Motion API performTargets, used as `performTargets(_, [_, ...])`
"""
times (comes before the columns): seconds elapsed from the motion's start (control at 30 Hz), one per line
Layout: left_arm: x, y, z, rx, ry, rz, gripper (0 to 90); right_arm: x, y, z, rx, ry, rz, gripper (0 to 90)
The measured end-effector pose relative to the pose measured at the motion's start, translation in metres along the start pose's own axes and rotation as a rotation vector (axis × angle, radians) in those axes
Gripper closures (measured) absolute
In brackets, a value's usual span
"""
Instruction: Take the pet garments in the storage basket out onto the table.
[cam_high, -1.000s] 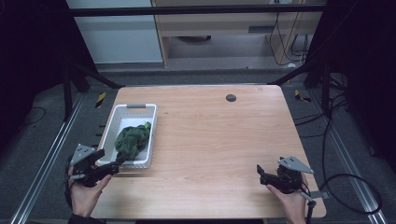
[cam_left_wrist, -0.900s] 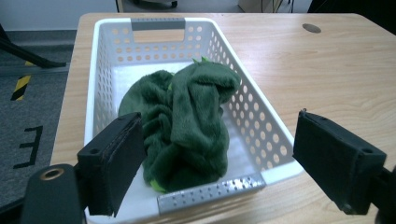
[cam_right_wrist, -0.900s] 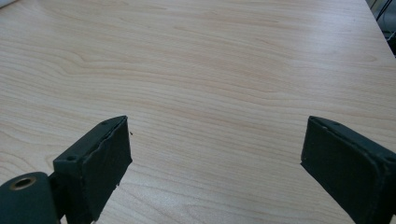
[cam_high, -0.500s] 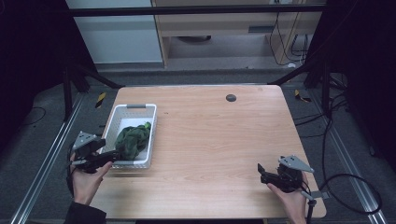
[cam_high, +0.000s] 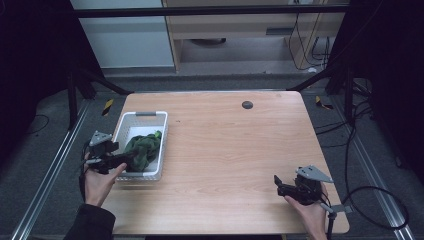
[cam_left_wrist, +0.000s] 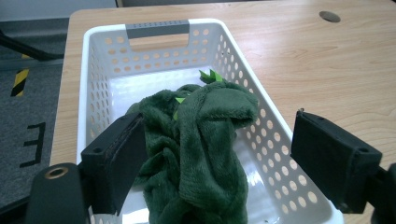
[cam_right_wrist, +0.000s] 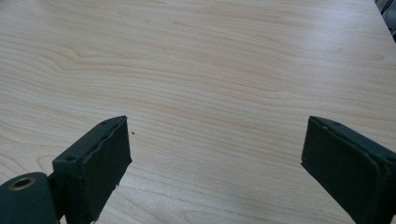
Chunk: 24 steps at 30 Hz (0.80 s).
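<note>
Left gripper view: spread-jawed left gripper (cam_left_wrist: 219, 163) straddles crumpled dark-green plush cloth (cam_left_wrist: 201, 144) in white basket (cam_left_wrist: 107, 51).

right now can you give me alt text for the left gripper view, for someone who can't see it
A crumpled dark green plush cloth lies in a white perforated basket on a light wooden table, seen between the left gripper's two open black jaws. The jaws stand on either side of the cloth, not closed on it. The basket's grey handle is at its far end.
</note>
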<state>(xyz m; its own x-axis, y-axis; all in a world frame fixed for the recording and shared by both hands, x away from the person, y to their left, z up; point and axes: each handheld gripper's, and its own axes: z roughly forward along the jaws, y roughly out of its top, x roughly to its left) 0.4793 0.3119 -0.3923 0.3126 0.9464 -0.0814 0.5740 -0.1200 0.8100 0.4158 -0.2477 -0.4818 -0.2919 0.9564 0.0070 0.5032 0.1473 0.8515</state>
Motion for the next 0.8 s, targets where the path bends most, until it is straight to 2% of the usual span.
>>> performTargets(0.53, [0.001,0.013,0.025,0.086,0.009,0.023,17.5,0.0,0.001,0.003,0.013,0.01,-0.008,7.7])
performTargets(0.8, [-0.001,0.015,0.042,0.147,0.026,0.055,17.1,0.0,0.0,0.004,0.018,0.014,-0.011,7.4])
